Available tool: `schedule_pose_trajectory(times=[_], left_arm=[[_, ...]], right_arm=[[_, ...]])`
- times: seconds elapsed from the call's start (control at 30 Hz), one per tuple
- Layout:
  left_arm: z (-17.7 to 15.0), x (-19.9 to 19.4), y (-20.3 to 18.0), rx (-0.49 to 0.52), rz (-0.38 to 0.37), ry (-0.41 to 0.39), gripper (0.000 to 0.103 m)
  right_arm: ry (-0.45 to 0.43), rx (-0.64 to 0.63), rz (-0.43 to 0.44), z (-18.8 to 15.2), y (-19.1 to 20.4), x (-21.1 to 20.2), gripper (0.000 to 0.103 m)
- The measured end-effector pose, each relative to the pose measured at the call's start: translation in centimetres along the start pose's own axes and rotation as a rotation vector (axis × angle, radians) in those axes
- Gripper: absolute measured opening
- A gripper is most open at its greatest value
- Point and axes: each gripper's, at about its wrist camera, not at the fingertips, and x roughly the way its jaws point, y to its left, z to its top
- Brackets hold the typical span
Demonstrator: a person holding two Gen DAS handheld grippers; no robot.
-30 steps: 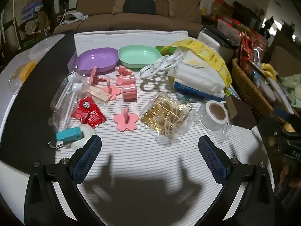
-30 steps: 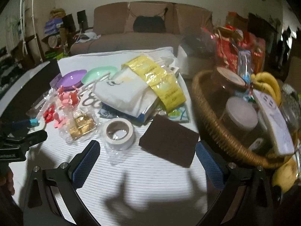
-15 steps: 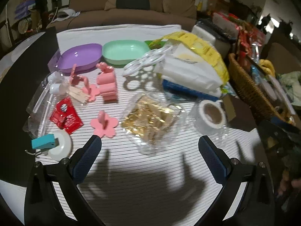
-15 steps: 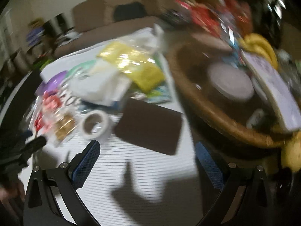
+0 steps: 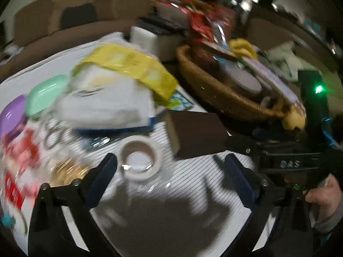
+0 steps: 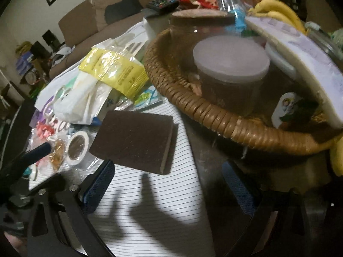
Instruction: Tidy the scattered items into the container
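A dark brown sponge pad (image 6: 137, 139) lies on the striped cloth just ahead of my open, empty right gripper (image 6: 168, 184); it also shows in the left wrist view (image 5: 195, 135). A wicker basket (image 6: 205, 111) full of jars stands right of it, also in the left wrist view (image 5: 216, 94). A roll of white tape (image 5: 139, 160) sits just ahead of my open, empty left gripper (image 5: 171, 177), and shows in the right wrist view (image 6: 77, 147). My left gripper's finger (image 6: 36, 152) reaches in at the left.
A white bag (image 5: 107, 100) and yellow packet (image 5: 128, 66) lie behind the tape. Green (image 5: 45, 94) and purple (image 5: 10, 113) bowls, pink hooks (image 5: 23, 154) and gold clips (image 5: 66, 171) lie at the left. Bananas (image 6: 276, 8) sit behind the basket.
Both grippers have swung right and moved forward. The left one now faces the tape and basket; the right one is closer to the sponge pad and basket. Both stay open.
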Motion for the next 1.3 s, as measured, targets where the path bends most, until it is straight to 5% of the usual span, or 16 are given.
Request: schedule_pose_trajectory(times=[0.1, 0.17, 0.43, 0.67, 1.07, 1.3], left_arm=[[0.7, 1.8, -1.0, 0.084, -0.014, 0.038, 0.065], [0.9, 2.9, -1.5, 0.116, -0.026, 0.066, 0.060], [0.7, 4.4, -2.4, 0.162, -0.153, 0.112, 0.059], [-0.2, 3.5, -3.0, 0.170, -0.172, 0.111, 0.060], [-4.7, -6.8, -2.8, 0.128, -0.183, 0.044, 0.060], [-10.8, -13.7, -1.7, 0.063, -0.104, 0.029, 0.067]], right_arm=[[0.027, 0.032, 0.061, 0.0, -0.8, 0.5, 0.071], [0.051, 0.053, 0.100, 0.1, -1.2, 1.2, 0.063], [0.076, 0.114, 0.216, 0.5, -1.9, 1.8, 0.062], [0.081, 0.136, 0.322, 0.6, -1.7, 0.3, 0.063], [0.103, 0.039, 0.484, -2.1, 2.3, -5.9, 0.064], [0.242, -0.077, 0.528, -7.4, 9.3, -5.7, 0.066]])
